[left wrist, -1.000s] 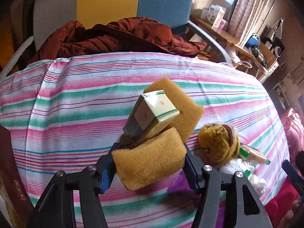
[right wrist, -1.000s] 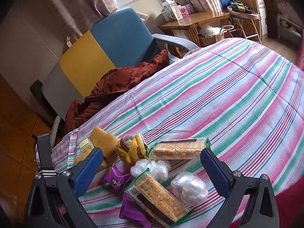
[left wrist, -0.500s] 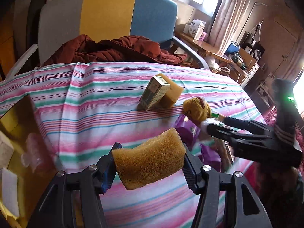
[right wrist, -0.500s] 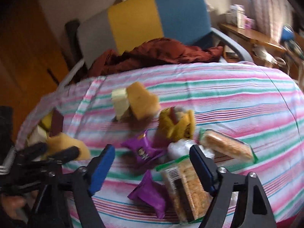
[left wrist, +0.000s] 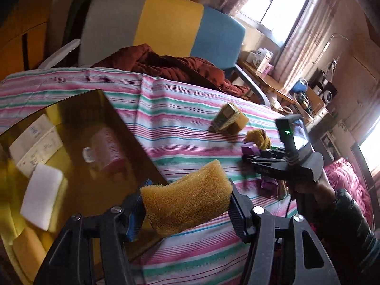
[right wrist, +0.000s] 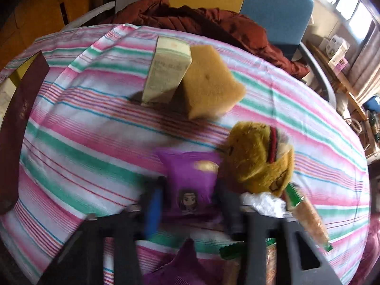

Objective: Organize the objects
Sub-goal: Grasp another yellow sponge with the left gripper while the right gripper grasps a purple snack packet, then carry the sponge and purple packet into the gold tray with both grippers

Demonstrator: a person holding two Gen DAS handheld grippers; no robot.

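Observation:
My left gripper [left wrist: 186, 210] is shut on a tan sponge [left wrist: 187, 205] and holds it above the right edge of a dark open box [left wrist: 118, 128] with a yellow lining. My right gripper [right wrist: 190, 204] has its jaws on either side of a purple snack pouch [right wrist: 192, 178] on the striped cloth; the view is blurred and I cannot tell whether they press it. A cream carton [right wrist: 167, 68] leans against a second tan sponge [right wrist: 210, 80]. A yellow plush toy [right wrist: 260, 156] lies right of the pouch.
The box holds a white block [left wrist: 41, 201], paper cartons [left wrist: 35, 140] and a pink item [left wrist: 106, 149]. A clear wrapped bundle [right wrist: 266, 203], a cracker pack [right wrist: 308, 218] and another purple pouch [right wrist: 180, 266] lie near the right gripper. A chair with a red jacket [right wrist: 201, 21] stands behind the table.
My left gripper has swung left with the sponge, from over the cloth to over the box edge. My right gripper has moved forward and down onto the purple pouch.

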